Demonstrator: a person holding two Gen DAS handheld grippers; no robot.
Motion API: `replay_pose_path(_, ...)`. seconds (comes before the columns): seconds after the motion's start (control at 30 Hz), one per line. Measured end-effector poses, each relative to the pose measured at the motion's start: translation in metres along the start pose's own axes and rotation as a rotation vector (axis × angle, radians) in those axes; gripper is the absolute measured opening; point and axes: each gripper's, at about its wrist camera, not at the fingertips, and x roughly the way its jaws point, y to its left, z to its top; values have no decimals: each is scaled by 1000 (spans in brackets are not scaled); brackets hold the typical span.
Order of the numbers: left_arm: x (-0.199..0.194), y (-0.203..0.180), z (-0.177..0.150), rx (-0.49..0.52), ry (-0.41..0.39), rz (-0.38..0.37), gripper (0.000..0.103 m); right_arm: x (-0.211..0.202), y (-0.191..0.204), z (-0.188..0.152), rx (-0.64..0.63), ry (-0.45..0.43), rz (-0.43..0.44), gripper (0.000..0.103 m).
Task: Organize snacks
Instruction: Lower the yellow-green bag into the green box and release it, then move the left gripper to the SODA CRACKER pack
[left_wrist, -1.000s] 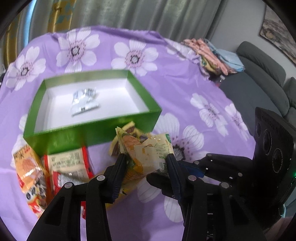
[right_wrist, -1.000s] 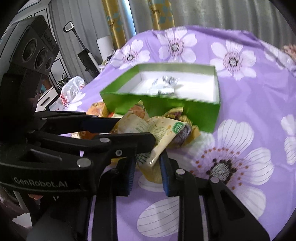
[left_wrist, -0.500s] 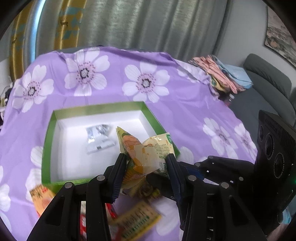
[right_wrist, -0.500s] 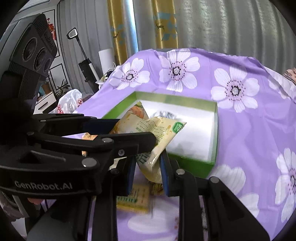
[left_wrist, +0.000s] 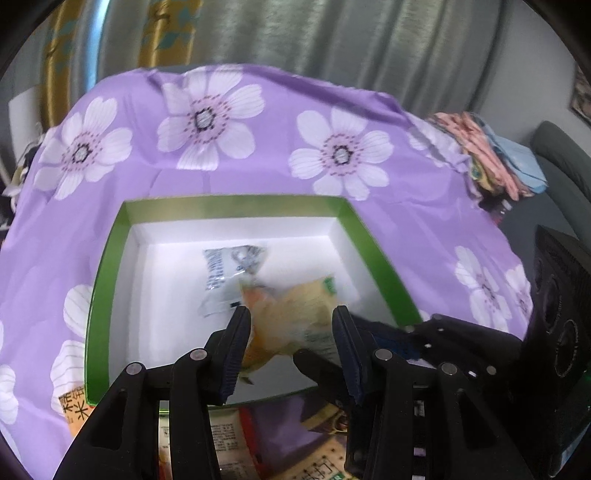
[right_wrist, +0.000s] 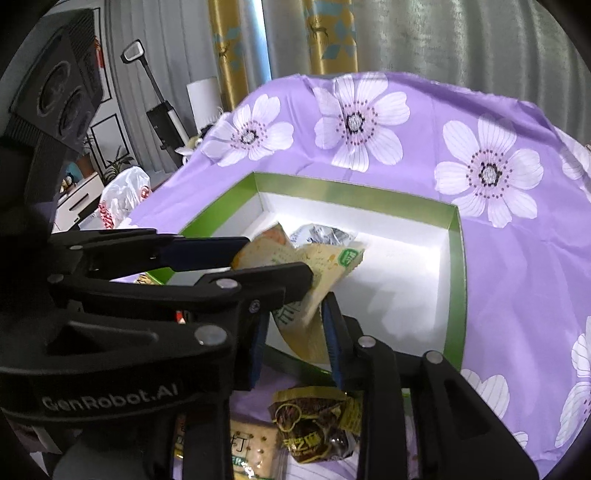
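A yellow snack packet (left_wrist: 291, 317) (right_wrist: 314, 266) hangs over the white inside of the green box (left_wrist: 236, 205) (right_wrist: 456, 280), blurred in the left wrist view. It sits between the fingers of both grippers. The jaws of my left gripper (left_wrist: 291, 314) (right_wrist: 273, 258) are opening, and its pads no longer look pressed on the packet. My right gripper (right_wrist: 295, 314) comes in from the right side, and its jaws are opening too, with a gap beside the packet's lower end. A silver packet (left_wrist: 229, 269) (right_wrist: 321, 234) lies on the box floor just behind.
Loose snacks lie on the purple flowered cloth before the box: a brown packet (right_wrist: 314, 424), a cracker packet (right_wrist: 251, 450) and an orange one (left_wrist: 75, 410). Folded clothes (left_wrist: 491, 155) and a grey sofa (left_wrist: 561, 155) are at the right. A white plastic bag (right_wrist: 122, 195) is past the left edge.
Both grippers carried the yellow packet from the cloth in front of the box to above its inside. Their jaws have widened, and the packet has sagged lower between them.
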Motion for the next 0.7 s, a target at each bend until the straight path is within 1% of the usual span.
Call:
replay_pose_path(0.03, 0, 2, -1, -6, -1, 15, 60, 2, -1, -1, 13, 0, 1, 42)
replay_pose_path(0.07, -1, 4, -2, -9, -6, 32, 78, 2, -3, -1, 21, -1, 2, 44)
replay_pose_path(0.1, -3, 4, -2, -9, -14, 45, 88, 2, -4, -2, 28, -1, 0, 46)
replay_pose_path(0.13, -7, 5, -4, -8, -25, 59, 89, 1, -5, -3, 37, -3, -5, 51)
replay_pose_path(0.17, -9, 6, -5, -7, -30, 63, 89, -1, -6, -4, 45, -9, -10, 53)
replay_pose_path(0.3, -21, 7, -10, -3, -35, 81, 89, -17, -8, -10, 64, -31, -13, 57)
replay_pose_path(0.37, -28, 5, -14, 3, -38, 100, 89, -27, -8, -14, 70, -45, -16, 62)
replay_pose_path(0.47, -38, 2, -19, -5, -35, 93, 91, -42, -6, -21, 82, -58, -27, 68)
replay_pose_path(0.7, -60, -12, -37, 9, -36, 106, 95, -75, 8, -42, 92, -72, -11, 76)
